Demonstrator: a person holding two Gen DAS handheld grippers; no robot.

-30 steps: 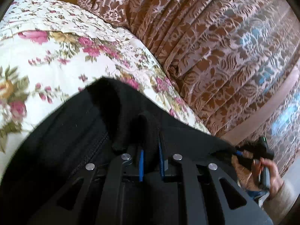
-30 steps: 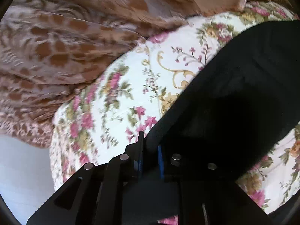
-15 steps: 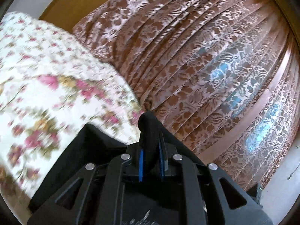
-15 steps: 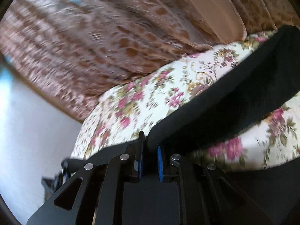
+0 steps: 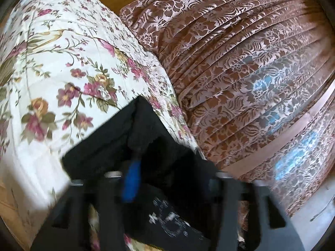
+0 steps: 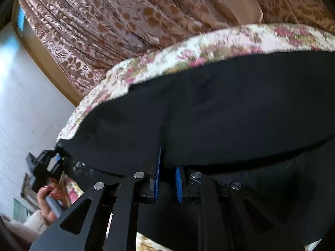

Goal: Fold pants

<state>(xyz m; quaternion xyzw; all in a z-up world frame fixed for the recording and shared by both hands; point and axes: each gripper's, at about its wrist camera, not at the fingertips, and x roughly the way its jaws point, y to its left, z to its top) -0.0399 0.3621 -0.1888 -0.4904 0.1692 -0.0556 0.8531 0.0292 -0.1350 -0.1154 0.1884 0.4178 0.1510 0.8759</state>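
Black pants (image 5: pixel 117 146) hang from both grippers above a floral bedspread (image 5: pixel 52 73). In the blurred left wrist view my left gripper (image 5: pixel 165 177) has its jaws spread wide; one blue pad (image 5: pixel 132 179) shows and cloth lies over and between the fingers. A white print on the pants (image 5: pixel 169 223) shows below. In the right wrist view my right gripper (image 6: pixel 167 167) is shut on the edge of the pants (image 6: pixel 230 115), which stretch away to the left. The left gripper (image 6: pixel 45 163) also shows there at the cloth's far end.
A brown patterned curtain (image 5: pixel 240 62) hangs behind the bed, also in the right wrist view (image 6: pixel 104 31). A white wall (image 6: pixel 25 104) and a wooden frame edge (image 6: pixel 52 75) are at the left. The person's hand (image 6: pixel 48 200) holds the left gripper's handle.
Both grippers have swung round with the pants. The left jaws, shut on a fold before, now stand wide apart. The right gripper still pinches the cloth, now stretched out flat.
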